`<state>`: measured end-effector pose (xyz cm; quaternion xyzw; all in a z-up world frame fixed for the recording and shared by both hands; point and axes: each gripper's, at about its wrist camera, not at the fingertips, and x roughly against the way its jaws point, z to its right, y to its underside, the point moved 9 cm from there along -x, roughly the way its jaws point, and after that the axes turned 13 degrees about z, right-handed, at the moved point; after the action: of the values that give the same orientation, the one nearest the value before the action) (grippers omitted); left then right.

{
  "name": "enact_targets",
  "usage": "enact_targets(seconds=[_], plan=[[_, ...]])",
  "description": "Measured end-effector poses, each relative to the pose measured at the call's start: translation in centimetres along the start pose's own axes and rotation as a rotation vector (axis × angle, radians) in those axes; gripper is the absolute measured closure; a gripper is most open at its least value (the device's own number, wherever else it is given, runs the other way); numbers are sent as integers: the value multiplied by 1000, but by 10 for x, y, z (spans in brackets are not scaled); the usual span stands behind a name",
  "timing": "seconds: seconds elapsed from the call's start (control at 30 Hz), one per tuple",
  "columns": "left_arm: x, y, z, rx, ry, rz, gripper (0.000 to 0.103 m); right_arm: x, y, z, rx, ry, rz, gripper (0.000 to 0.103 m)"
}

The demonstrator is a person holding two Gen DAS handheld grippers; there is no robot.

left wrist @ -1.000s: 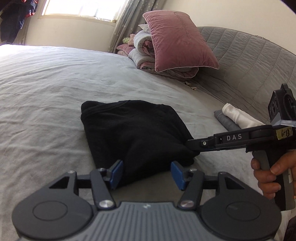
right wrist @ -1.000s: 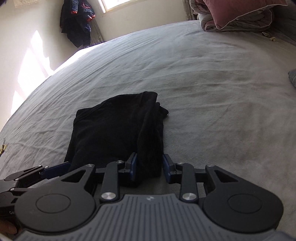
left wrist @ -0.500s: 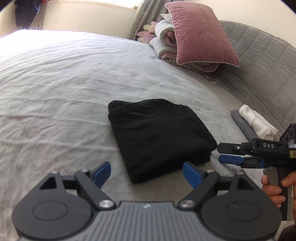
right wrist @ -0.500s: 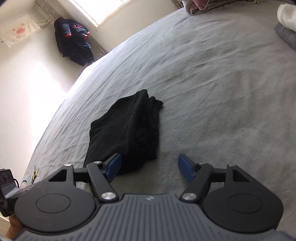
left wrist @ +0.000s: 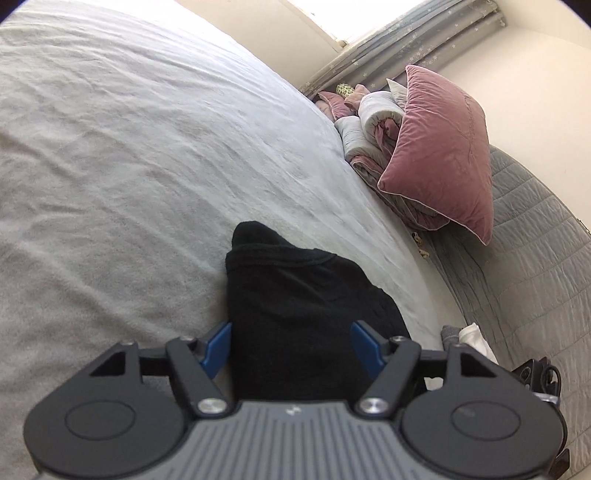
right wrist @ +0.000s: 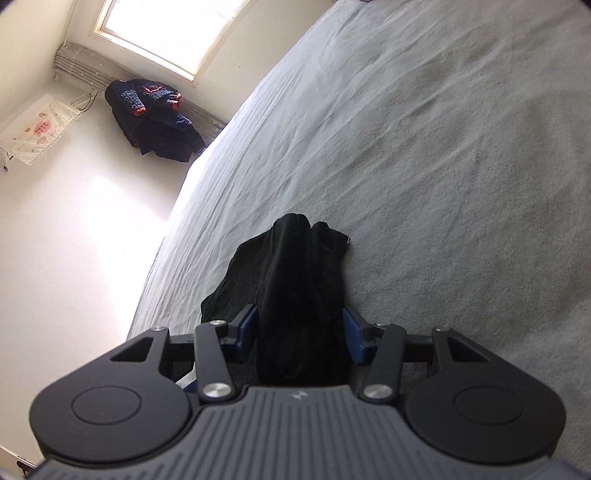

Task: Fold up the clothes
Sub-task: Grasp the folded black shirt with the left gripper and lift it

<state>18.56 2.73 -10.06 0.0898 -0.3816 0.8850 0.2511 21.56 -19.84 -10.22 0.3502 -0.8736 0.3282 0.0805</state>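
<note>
Left gripper [left wrist: 290, 345]: jaws standing wide, blue pads either side of the folded black garment [left wrist: 295, 306], which is filling the gap between them; can't confirm pads are pressing the cloth. Right gripper [right wrist: 300, 334]: jaws narrower, blue pads sitting tight against both sides of a bunched ridge of the same black garment [right wrist: 295, 280], gripping it. Garment is lying on the grey bedsheet [left wrist: 129, 166], running from both claws toward 12 o'clock. In left view, at 2 o'clock, pink pillow [left wrist: 443, 147] is leaning on a rolled duvet pile [left wrist: 369, 122]; at 3 o'clock a white rolled item [left wrist: 474, 338] is sitting beside the quilted grey headboard [left wrist: 535, 258]. In right view, at 10 o'clock, dark jacket [right wrist: 155, 114] is hanging below the window [right wrist: 166, 29].
</note>
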Motion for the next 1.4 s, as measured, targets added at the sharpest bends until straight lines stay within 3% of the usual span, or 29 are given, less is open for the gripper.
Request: enact_targets(seconds=[0.03, 0.07, 0.1, 0.13, 0.27, 0.47, 0.67, 0.87, 1.17, 1.4], plan=[[-4, 0, 0, 20, 2, 6, 41, -3, 2, -4, 14, -6, 0, 51], [-8, 0, 0, 41, 4, 11, 53, -5, 3, -7, 23, -13, 1, 53], [-11, 1, -1, 59, 1, 9, 62, -6, 4, -9, 25, -17, -2, 65], [-13, 2, 0, 69, -3, 4, 78, -8, 6, -11, 26, -21, -4, 73], [-24, -5, 27, -50, -9, 14, 85, 5, -2, -19, 39, -34, 82, 79], [-54, -27, 91, -227, 22, 27, 86, 41, -37, -46, 171, -3, 248, 81], [-83, -23, 182, -386, 125, 43, 87, 104, -76, -57, 277, 63, 443, 81], [-112, 16, 274, -546, 253, 12, 87, 160, -116, -33, 337, 202, 661, 81], [-165, 83, 381, -737, 421, -57, 88, 216, -151, 32, 256, 431, 948, 81], [-199, 128, 437, -889, 530, -88, 88, 237, -160, 59, 288, 607, 1071, 81]])
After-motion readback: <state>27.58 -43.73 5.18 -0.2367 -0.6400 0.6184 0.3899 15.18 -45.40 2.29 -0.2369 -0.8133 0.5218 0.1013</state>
